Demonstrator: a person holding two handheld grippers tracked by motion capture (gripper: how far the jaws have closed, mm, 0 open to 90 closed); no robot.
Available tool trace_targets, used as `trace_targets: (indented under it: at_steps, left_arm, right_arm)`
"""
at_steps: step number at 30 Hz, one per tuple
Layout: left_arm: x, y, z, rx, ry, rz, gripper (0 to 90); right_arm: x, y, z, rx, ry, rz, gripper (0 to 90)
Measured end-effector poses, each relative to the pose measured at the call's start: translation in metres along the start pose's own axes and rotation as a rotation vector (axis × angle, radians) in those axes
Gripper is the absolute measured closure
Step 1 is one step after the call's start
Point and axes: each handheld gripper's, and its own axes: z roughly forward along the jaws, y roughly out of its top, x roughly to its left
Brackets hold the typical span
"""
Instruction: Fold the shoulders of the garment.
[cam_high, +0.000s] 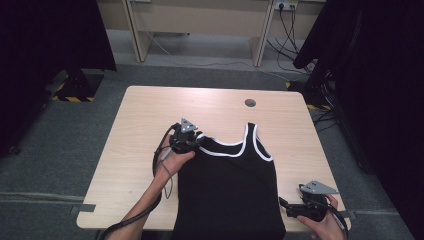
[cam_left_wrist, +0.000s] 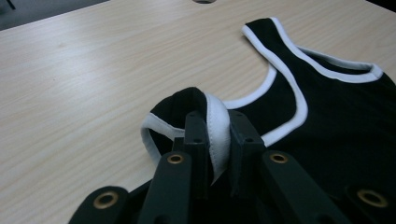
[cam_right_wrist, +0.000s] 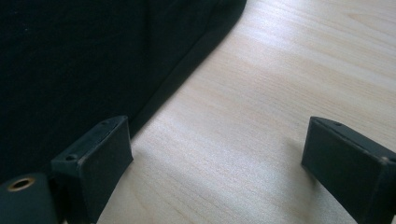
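**Left tongs pinch a strap of the black top; right tongs stand wide beside its hem**

While the black tank top (cam_high: 227, 190) lies flat on the wooden table (cam_high: 140, 115), its body spread toward the person's edge and its white-trimmed neckline pointing away, the left gripper (cam_high: 192, 141) has hold of one shoulder strap (cam_left_wrist: 205, 112). From the left gripper view the two black jaws stand almost together, and the strap's white binding is folded between them — the cloth bunches up into a small loop just past the tips, lifted off the wood. The other strap (cam_high: 255, 137) lies flat on the table, well apart from those jaws, with the scooped neckline between the two.

The right gripper (cam_high: 292, 207) sits low at the near right corner of the table, just beside the garment's lower right side. Its jaws are spread wide with nothing between them — bare wood shows in the gap in the right gripper view. One jaw lies at the dark edge of the cloth, which runs diagonally away from it; whether that jaw touches the fabric cannot be told. The other jaw stands over bare table, clear of the top.

A round cable hole (cam_high: 250, 103) marks the far side of the table, beyond the neckline.
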Motion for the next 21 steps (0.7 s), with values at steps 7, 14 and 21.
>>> trace_targets:
  at_steps: [7, 14, 21]
  left_arm:
    - [-0.015, -0.021, -0.017, -0.003, -0.034, 0.019, 77.3]
    - [-0.026, -0.048, -0.024, 0.007, -0.048, 0.019, 77.2]
    - [-0.042, -0.065, -0.034, 0.007, -0.072, 0.037, 76.6]
  right_arm:
    - [0.000, 0.000, 0.000, 0.001, 0.001, -0.001, 8.9]
    - [0.000, 0.000, 0.000, 0.001, 0.001, -0.001, 8.9]
    - [0.000, 0.000, 0.000, 0.002, -0.001, 0.001, 8.8]
